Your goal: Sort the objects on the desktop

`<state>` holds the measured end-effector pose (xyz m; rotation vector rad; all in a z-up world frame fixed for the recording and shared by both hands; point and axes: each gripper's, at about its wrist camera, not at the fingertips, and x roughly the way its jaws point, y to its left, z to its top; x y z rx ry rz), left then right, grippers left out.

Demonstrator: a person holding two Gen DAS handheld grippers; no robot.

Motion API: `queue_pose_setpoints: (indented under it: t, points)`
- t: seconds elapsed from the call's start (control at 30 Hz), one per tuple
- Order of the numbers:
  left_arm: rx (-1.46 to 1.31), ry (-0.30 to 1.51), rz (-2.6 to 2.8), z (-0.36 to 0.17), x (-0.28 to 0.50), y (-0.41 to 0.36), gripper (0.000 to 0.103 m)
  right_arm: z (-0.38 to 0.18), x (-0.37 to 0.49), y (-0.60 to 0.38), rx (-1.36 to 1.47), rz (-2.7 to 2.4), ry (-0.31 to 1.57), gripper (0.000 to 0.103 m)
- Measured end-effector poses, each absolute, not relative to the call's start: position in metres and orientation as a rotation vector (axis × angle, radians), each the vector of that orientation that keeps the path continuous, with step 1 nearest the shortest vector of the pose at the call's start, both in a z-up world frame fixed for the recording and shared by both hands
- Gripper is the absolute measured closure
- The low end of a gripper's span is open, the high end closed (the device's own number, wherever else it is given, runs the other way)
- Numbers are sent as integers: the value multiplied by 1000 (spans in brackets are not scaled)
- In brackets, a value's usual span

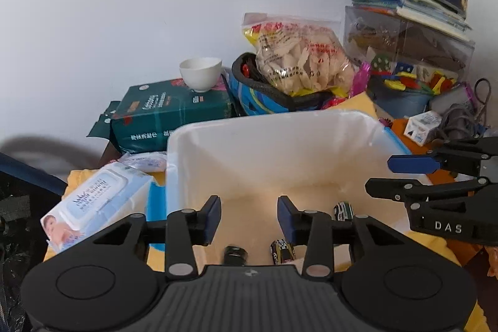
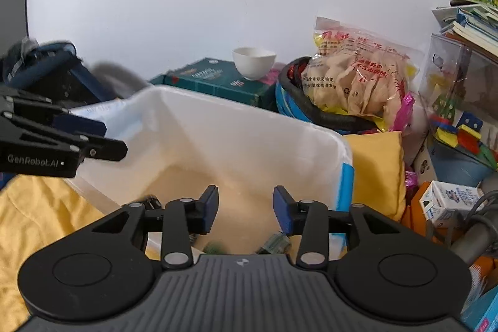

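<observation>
1. Nearest the left wrist camera is the left hand-held gripper, its blue pads parted at a middling width with nothing between them; it points down into the white bin.
2. The right hand-held gripper sits the same way in its own view: jaws half apart, empty, poised over the same bin's near edge. It shows side-on at the right of the left view, so the two stand side by side, well apart.
3. On the bin floor, just below and ahead of the left pads, lie small toy cars: a yellow-and-black car, a dark car and a green-and-white car. From the right view a green car shows under the right pads; whether it is one of those three cannot be told.
4. The cars look already dropped in; the coming move is likely a reach outward for another object, so each hand must lift clear of the bin wall first.
5. Beyond the bin stand a green box with a white bowl on it, a wipes pack to the left, and a snack bag resting in a dark-rimmed basket.
6. The left hand is nearer the wipes pack; the right is nearer the small carton.
</observation>
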<state>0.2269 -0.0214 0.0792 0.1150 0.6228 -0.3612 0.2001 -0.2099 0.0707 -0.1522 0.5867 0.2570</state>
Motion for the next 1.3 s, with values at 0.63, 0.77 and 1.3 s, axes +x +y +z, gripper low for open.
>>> queue_pose_setpoints:
  t: [0.63,0.77,1.3]
  points:
    - [16,793,-396,14,83,7,31,22,92,-212,-141,410,762,76]
    - [51,858,-422,-10,58,-2,33,6,60,-196,-190,505,792,77]
    - [205,835,-455,-26,59,-36,53,-32,25,-161,-483,542,806,76]
